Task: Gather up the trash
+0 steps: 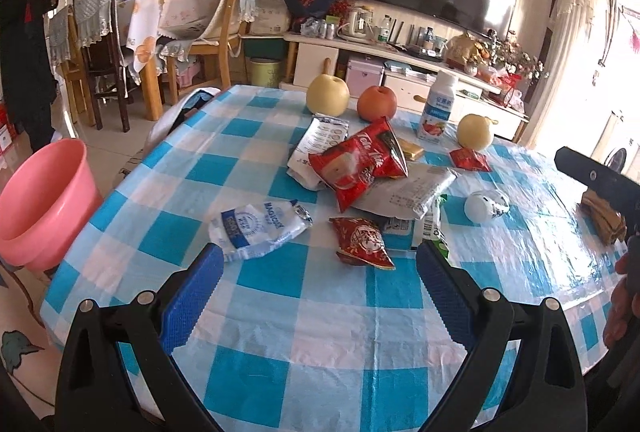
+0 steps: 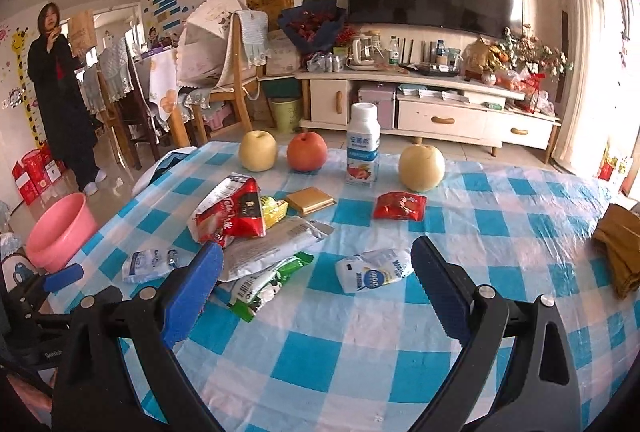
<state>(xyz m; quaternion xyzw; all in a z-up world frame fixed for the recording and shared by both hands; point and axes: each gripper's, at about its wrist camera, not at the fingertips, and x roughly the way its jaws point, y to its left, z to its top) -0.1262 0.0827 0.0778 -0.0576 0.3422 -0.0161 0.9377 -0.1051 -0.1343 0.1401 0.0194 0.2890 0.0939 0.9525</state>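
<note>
We found both the left gripper and right gripper with jaws released, empty; wrappers littered the worktop, pink bin apparently unfilled.

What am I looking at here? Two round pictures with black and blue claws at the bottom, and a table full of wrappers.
No robot: a person carries a hand-held gripper in each hand, each with a fisheye camera looking along its blue-padded fingers. One picture is from the left hand-held gripper, the other from the right hand-held gripper. Both are open and hold nothing. On the blue-checked tablecloth lie trash such as the big red snack bag and a crumpled white-and-blue packet, plus fruit and a white drink bottle. A pink plastic bucket stands beside the table.
</note>
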